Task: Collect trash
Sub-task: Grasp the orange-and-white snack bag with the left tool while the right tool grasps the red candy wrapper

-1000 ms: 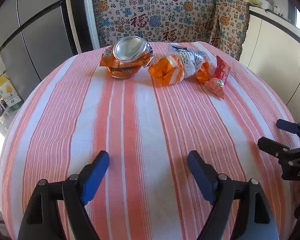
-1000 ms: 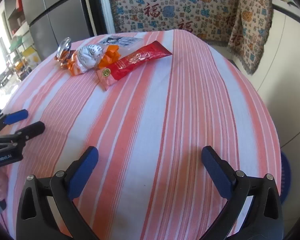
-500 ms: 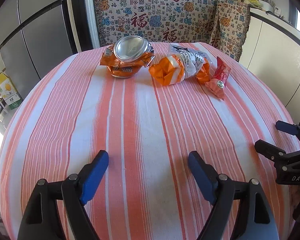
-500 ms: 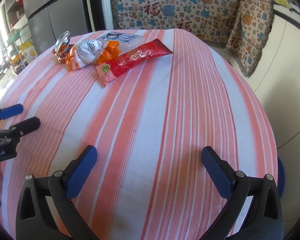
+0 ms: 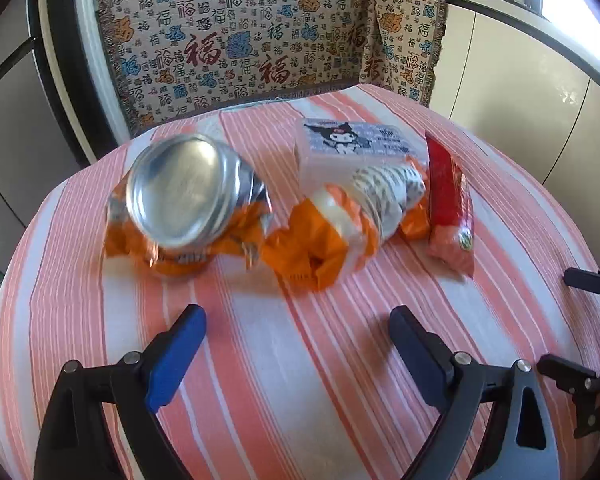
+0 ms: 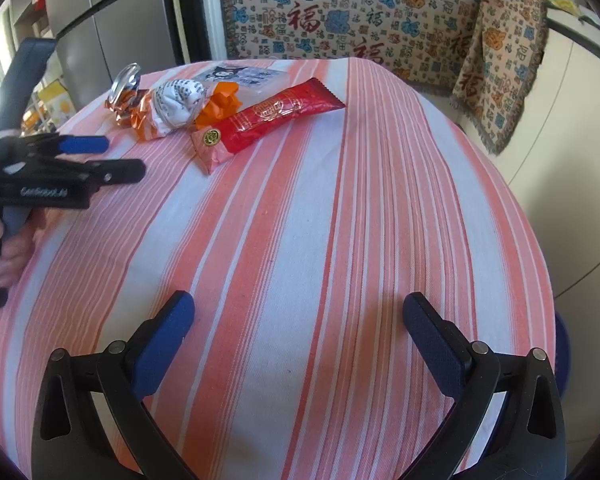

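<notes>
Driving this one remotely, so here's what I've got across the table, left to right.

My left gripper (image 5: 298,332) has its jaws spread wide with nothing between them; they've just been opening further, and only striped tablecloth (image 5: 260,380) shows in the gap. Just ahead of its left finger sits the crushed orange soda can (image 5: 184,208), tilted so the shiny bottom faces me. I reckon it's light, stiff and a bit sharp at the creases, and that slick end is no place to pinch. I'd take it across the crumpled orange waist, where the folds give the pads something to bite.

Ahead and slightly right of the gap is the orange-and-white crumpled wrapper (image 5: 352,224), touching the can's side. Soft, weighs nothing, will squash flat; the twisted orange end near me looks like the easiest grab. Behind it lies a flat clear packet with a cartoon print (image 5: 348,140), partly tucked under the wrapper. That one's thin and probably slippery, hard to get under.

Farthest right in the row, the red snack wrapper (image 6: 272,120) lies lengthwise, its near end beside the crumpled one. Flimsy film, likely to slide on the cloth; I'd pinch the sealed peach-coloured end.

My right gripper (image 6: 298,328) is also wide open and empty, well back from all the trash, with the red wrapper ahead and to its left. Nothing collected yet, and no bin is clearly in view.
</notes>
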The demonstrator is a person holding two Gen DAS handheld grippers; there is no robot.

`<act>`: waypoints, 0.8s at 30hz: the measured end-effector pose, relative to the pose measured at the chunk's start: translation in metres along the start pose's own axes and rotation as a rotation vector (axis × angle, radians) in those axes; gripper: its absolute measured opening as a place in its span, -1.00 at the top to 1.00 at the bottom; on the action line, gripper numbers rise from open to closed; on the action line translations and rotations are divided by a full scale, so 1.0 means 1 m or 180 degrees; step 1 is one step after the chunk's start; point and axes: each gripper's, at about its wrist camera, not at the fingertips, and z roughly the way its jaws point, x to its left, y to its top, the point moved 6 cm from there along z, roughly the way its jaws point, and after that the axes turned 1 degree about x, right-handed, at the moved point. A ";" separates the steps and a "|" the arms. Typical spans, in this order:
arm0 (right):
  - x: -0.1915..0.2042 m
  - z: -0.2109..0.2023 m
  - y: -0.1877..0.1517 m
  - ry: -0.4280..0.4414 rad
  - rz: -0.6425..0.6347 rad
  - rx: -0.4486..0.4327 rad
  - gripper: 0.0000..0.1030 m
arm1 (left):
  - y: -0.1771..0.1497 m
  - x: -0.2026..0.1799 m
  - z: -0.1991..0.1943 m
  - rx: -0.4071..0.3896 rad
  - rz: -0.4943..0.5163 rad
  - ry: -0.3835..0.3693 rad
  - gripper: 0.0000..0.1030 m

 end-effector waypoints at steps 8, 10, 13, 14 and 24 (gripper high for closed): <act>0.001 0.000 0.000 0.0000 -0.0002 -0.0001 -0.99 | 0.030 -0.021 -0.008 -0.0350 0.0177 -0.0384 -0.77; 0.000 0.000 0.000 0.0000 -0.0001 0.0000 -0.99 | 0.030 -0.027 -0.011 -0.0350 0.0198 -0.0393 -0.04; 0.001 0.000 0.000 0.0000 -0.0002 -0.0001 -0.99 | 0.024 -0.033 -0.016 -0.0266 0.0150 -0.0453 0.09; 0.000 0.000 0.000 0.0000 -0.0002 -0.0001 -0.99 | 0.019 -0.035 -0.020 -0.0258 0.0126 -0.0426 0.10; 0.001 0.002 0.002 0.0022 0.0014 -0.0001 -0.99 | -0.074 -0.063 -0.097 -0.0250 -0.0725 -0.0033 -0.27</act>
